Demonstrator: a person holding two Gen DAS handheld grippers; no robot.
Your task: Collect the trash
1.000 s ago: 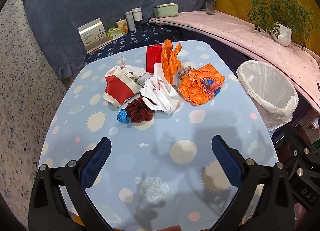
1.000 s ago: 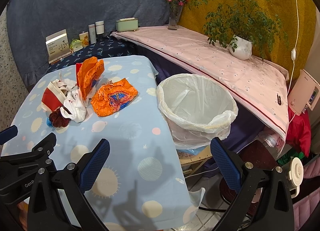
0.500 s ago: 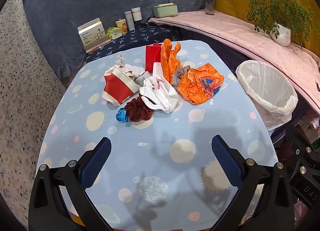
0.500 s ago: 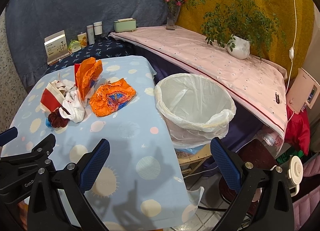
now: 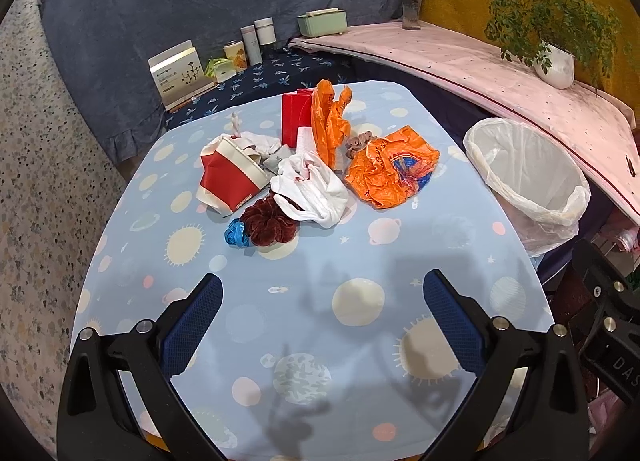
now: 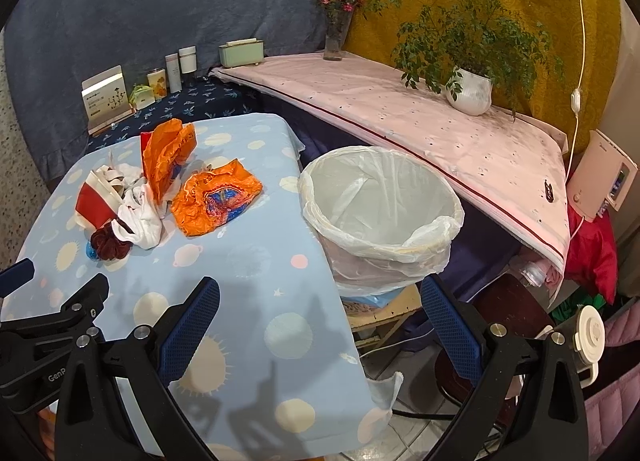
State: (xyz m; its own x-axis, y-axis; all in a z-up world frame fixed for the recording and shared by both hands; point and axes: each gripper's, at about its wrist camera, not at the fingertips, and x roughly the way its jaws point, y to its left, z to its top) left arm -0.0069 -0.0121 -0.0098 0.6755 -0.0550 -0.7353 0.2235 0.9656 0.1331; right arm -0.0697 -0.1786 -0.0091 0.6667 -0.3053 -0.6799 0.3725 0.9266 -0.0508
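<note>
While nothing has yet been picked up, the trash sits heaped near the middle of the table (image 5: 360,341): a flat orange bag (image 5: 390,171), a crumpled white bag (image 5: 316,191), a second orange bag (image 5: 330,121) standing upright against a red carton (image 5: 295,117), a red-and-cream pouch (image 5: 230,177), and a maroon scrunchie (image 5: 270,221) touching a blue scrap (image 5: 235,233). Just off the table's right edge stands the lined bin (image 6: 380,213), mouth open and empty, probably placed close so each piece needs only a short carry. Both tools hover over the near end of the cloth, the left gripper (image 5: 322,325) and right gripper (image 6: 320,325) each spread wide and holding nothing, seemingly poised for a first reach.
</note>
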